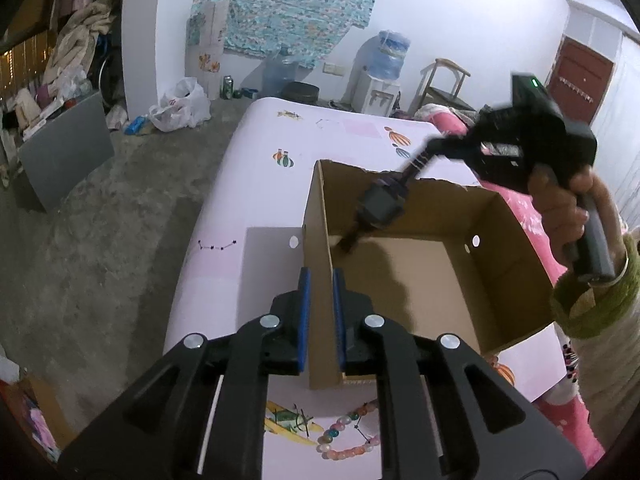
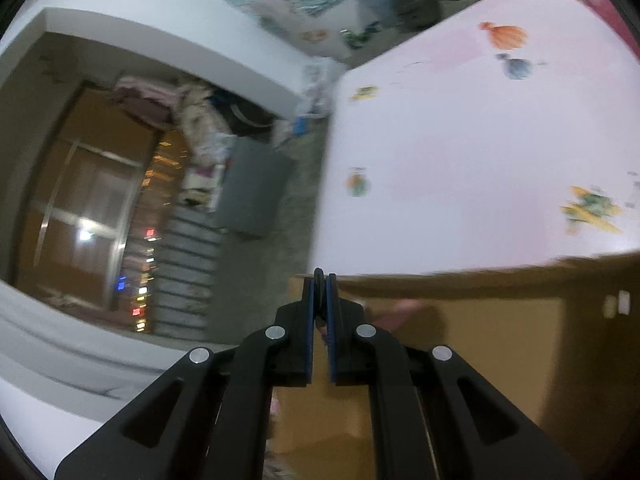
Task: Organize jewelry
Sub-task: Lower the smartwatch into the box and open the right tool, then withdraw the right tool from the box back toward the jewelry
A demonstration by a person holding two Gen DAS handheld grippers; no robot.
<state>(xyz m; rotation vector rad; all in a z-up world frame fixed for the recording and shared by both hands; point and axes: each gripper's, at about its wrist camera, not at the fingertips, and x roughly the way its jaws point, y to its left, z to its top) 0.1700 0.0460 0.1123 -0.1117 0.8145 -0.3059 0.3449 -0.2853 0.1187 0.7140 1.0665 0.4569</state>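
The left hand-held gripper (image 1: 322, 280) straddles the near wall of the cardboard box (image 1: 420, 280), pads slightly apart from it. The right hand-held gripper (image 2: 320, 280), at two o'clock over the box, is clamped on a thin dark item (image 2: 319, 278). A beaded bracelet (image 1: 348, 436) lies on the counter (image 1: 240, 200) at six o'clock.

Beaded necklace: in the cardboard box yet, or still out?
Out. The beaded necklace lies on the pink table in front of the cardboard box, under the left gripper.
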